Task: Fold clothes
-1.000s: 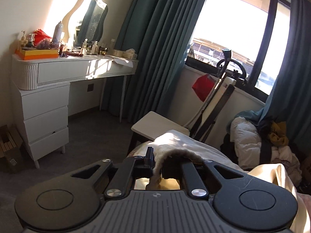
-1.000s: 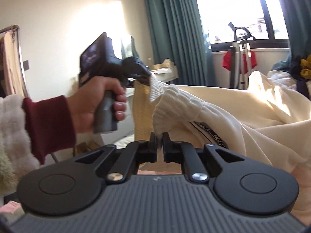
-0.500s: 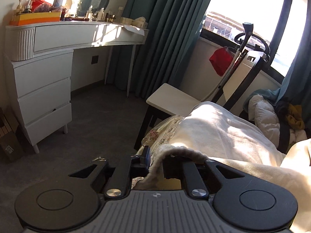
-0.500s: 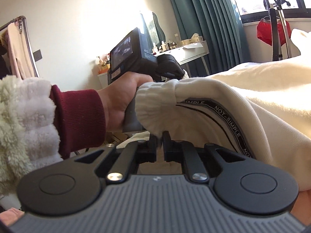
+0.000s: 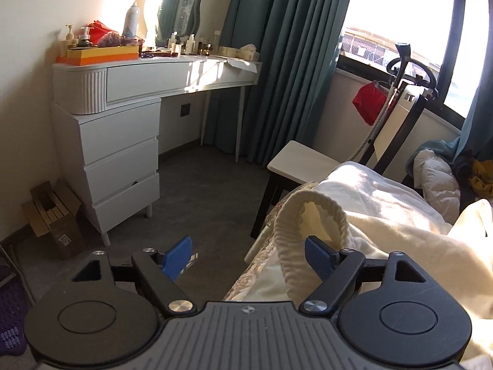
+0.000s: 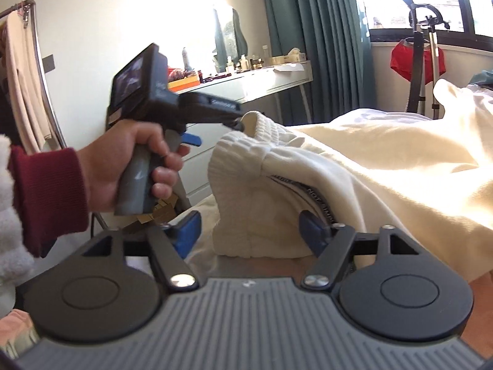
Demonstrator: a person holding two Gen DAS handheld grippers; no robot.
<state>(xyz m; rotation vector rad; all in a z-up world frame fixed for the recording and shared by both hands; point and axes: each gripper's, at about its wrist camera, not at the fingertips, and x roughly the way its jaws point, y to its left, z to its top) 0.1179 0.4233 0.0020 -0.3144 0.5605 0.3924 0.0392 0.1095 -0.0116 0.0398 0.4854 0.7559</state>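
A cream sweatshirt (image 6: 385,166) with a ribbed hem (image 6: 246,166) lies on the bed. In the left wrist view its ribbed hem (image 5: 311,212) stands in a loop between the fingers. My left gripper (image 5: 249,256) is open, its blue pads wide apart, the hem resting against the right pad. My right gripper (image 6: 249,228) is open too, with the bunched hem lying between its pads. The hand-held left gripper body (image 6: 148,98) shows in the right wrist view, just left of the hem.
A white dressing table (image 5: 129,117) with drawers stands at the left across a grey floor. A white stool (image 5: 302,163) stands by the bed's edge. A garment steamer (image 5: 400,108) and a heap of clothes (image 5: 440,178) stand by the window. A cardboard box (image 5: 52,215) sits on the floor.
Both grippers were shut on the ribbed hem and have opened wide, letting it go. The hem now rests loose on the bed. The left gripper's view has tilted back up.
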